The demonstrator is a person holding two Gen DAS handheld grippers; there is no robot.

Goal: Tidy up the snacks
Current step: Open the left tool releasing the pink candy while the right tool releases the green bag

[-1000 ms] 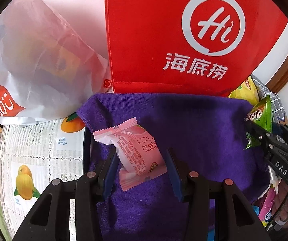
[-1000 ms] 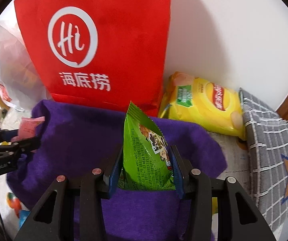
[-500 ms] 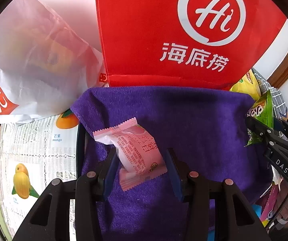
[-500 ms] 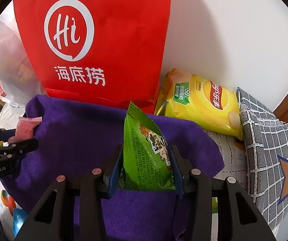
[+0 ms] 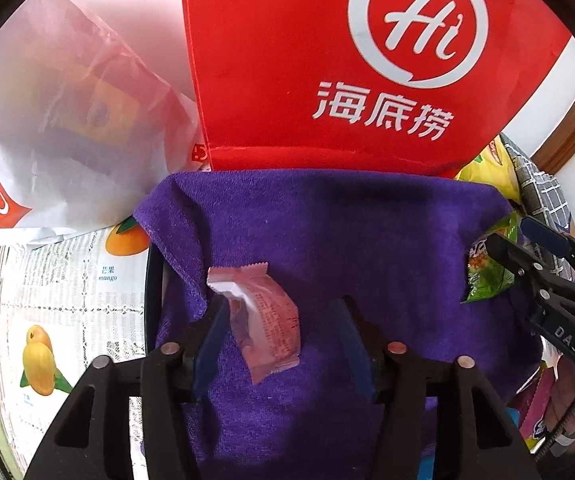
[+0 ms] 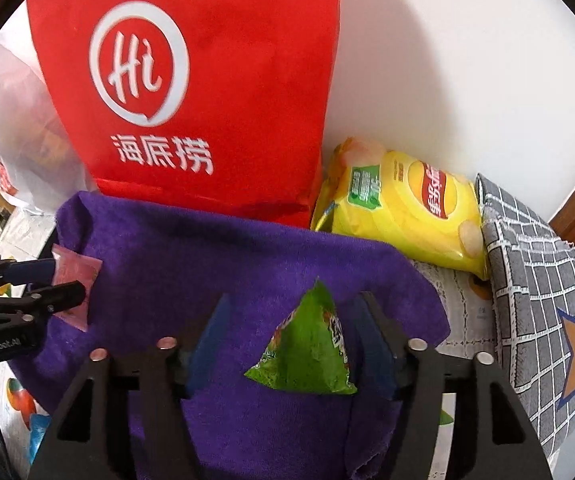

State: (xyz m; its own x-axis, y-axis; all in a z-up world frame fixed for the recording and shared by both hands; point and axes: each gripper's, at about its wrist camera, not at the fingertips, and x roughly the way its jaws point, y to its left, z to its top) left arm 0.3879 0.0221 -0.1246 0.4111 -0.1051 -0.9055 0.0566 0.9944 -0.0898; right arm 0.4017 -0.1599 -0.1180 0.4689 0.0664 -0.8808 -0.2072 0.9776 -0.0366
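Observation:
A pink snack packet [image 5: 265, 320] lies on the purple towel [image 5: 327, 220], between the open fingers of my left gripper [image 5: 283, 340]; it leans against the left finger. A green snack packet [image 6: 307, 352] lies on the same towel [image 6: 207, 264] between the open fingers of my right gripper [image 6: 295, 344], close to the right finger. The right gripper and green packet [image 5: 487, 268] also show at the right edge of the left wrist view. The left gripper and pink packet [image 6: 73, 280] show at the left edge of the right wrist view.
A tall red paper bag [image 5: 367, 60] stands just behind the towel. A white plastic bag [image 5: 55, 120] is at the left, a yellow chip bag [image 6: 403, 208] and a grey checked cushion [image 6: 539, 280] at the right. A fruit-print tablecloth [image 5: 67, 300] covers the table.
Both grippers have opened and let go of their packets. The pink and green packets have dropped onto the purple towel and now lie lower between the fingers.

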